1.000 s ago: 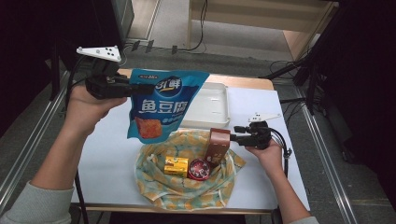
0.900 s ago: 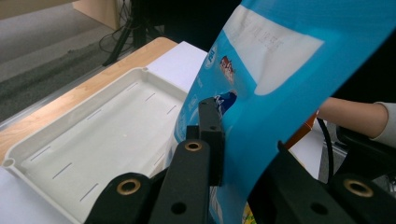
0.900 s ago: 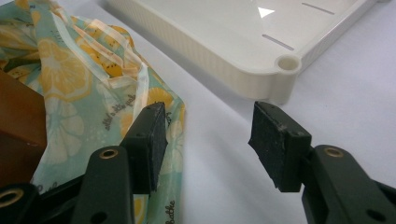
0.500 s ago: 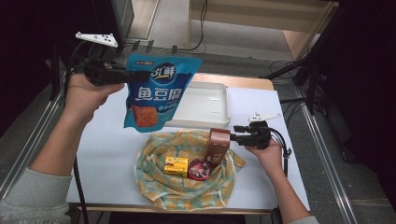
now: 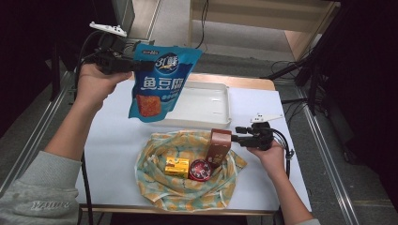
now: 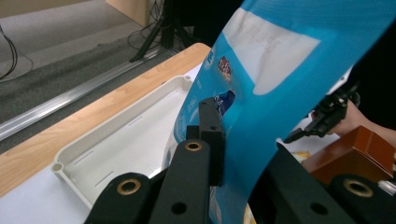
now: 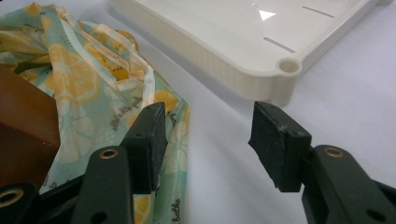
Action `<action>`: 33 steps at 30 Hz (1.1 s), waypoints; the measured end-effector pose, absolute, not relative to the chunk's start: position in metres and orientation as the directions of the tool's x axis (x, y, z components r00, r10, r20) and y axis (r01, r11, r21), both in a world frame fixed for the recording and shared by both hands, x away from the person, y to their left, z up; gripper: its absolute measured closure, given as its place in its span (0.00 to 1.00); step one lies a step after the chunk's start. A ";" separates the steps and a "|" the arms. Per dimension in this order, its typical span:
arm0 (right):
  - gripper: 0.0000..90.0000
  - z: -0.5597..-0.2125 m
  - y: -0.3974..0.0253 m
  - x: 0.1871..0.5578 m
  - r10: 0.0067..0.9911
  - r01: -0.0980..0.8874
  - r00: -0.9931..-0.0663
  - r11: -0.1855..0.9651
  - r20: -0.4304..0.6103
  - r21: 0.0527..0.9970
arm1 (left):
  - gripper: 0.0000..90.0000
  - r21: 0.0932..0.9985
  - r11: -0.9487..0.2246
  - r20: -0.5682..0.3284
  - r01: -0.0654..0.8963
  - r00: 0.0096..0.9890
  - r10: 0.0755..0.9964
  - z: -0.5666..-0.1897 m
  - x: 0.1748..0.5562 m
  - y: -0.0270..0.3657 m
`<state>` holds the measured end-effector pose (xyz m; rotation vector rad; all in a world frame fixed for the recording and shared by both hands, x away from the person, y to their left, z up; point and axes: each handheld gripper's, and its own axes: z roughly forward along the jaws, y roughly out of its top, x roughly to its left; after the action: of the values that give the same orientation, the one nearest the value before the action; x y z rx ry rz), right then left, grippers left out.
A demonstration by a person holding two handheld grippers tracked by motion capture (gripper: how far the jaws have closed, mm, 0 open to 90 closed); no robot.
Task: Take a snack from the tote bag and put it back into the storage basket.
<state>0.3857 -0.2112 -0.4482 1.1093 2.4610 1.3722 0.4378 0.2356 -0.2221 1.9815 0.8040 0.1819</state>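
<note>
The blue snack bag (image 6: 280,84) runs off the top and right edges of the left gripper view and covers the tray's (image 6: 116,140) side toward three o'clock. In the right gripper view the brown box (image 7: 23,126) is cut at nine o'clock. Small print on the red round tin (image 5: 201,169) is unreadable from the high view.

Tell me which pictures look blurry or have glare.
High view: soft overall, dark surroundings, blue bag readable. Left gripper view: the bag close up and blurred. Right gripper view: bright glare on the white tray, lemon-print cloth fairly sharp.
</note>
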 end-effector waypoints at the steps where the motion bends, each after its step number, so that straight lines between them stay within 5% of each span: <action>1: 0.52 -0.448 -0.212 0.385 0.647 0.545 -0.724 0.323 0.239 0.774 | 0.99 0.824 -0.321 -0.199 0.467 0.768 0.608 -0.223 0.441 0.235; 33: 0.52 -0.452 -0.211 0.385 0.645 0.544 -0.728 0.339 0.231 0.767 | 0.99 0.786 -0.311 -0.218 0.534 0.710 0.669 -0.269 0.502 0.195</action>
<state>0.3854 -0.2110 -0.4521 1.1049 2.4754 1.3486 0.5024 0.1954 -0.2685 1.9907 0.9215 0.1840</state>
